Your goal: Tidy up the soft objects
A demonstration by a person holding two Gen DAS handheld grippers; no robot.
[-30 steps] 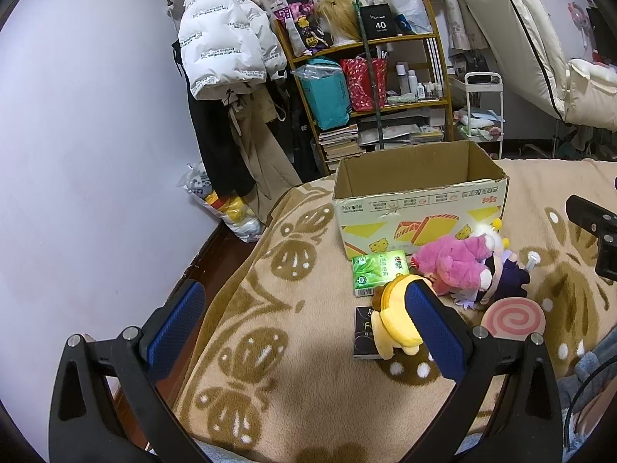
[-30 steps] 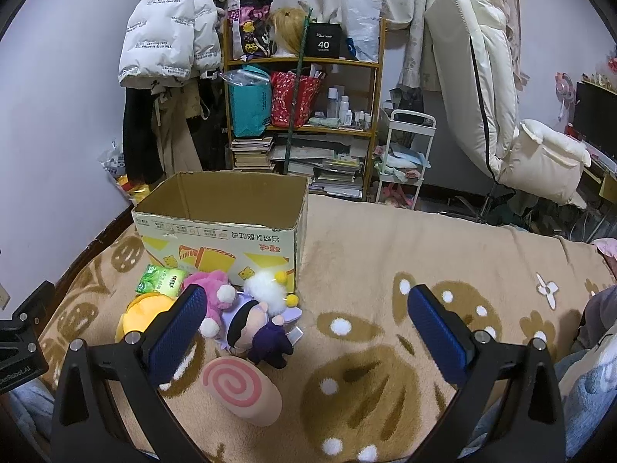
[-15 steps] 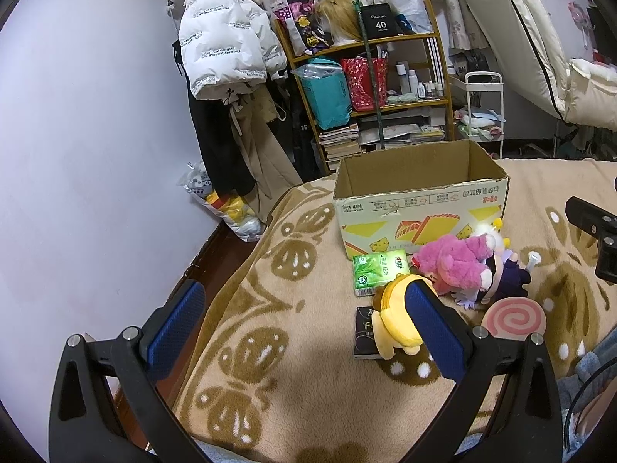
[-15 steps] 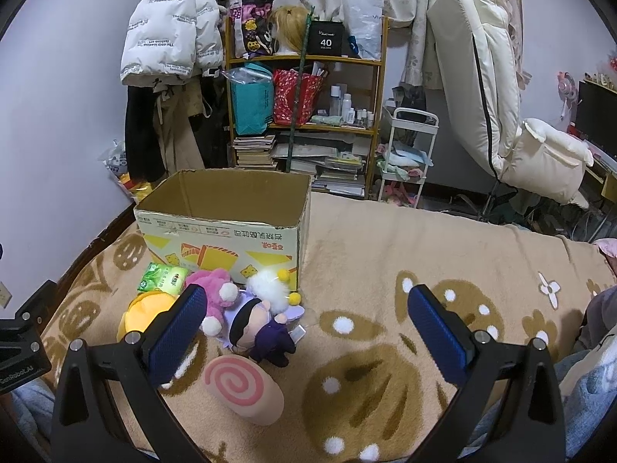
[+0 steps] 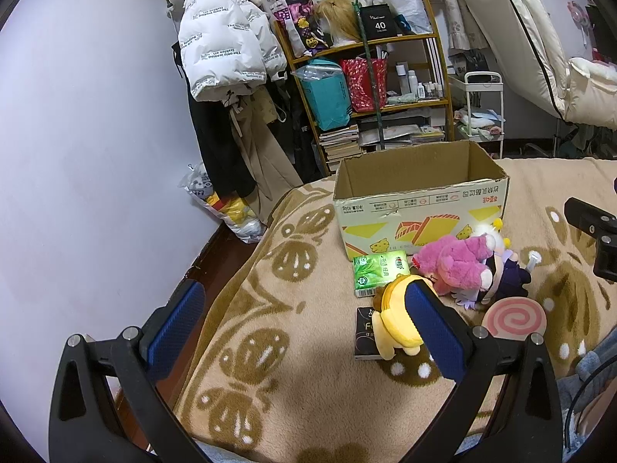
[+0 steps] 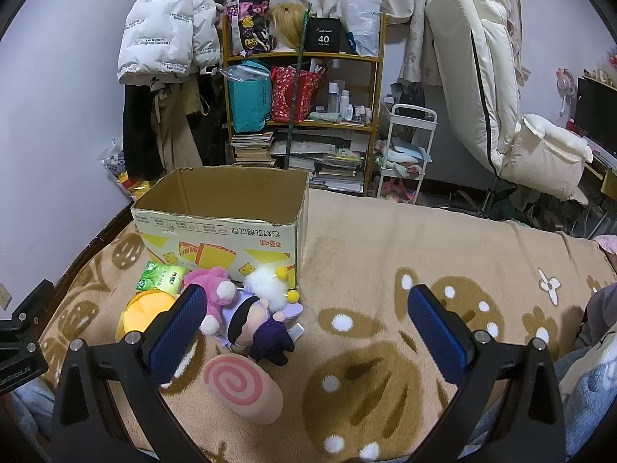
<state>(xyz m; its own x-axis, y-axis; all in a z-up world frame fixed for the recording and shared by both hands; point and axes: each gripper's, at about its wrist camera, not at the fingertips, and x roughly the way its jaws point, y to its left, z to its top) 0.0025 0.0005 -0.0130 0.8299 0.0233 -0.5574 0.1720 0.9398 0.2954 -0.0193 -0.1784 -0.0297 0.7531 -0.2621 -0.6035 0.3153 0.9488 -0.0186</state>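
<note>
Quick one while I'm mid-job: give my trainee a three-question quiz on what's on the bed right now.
1. True or false: the cardboard box already holds a soft toy.
2. Which lies nearest the camera in the right wrist view? A) green tissue pack B) pink swirl roll cushion C) pink plush
3. Fill in: both the left gripper and right gripper are ____.

Key: 1 false, no toy shows in the visible part of the box; 2 B; 3 open.
</note>
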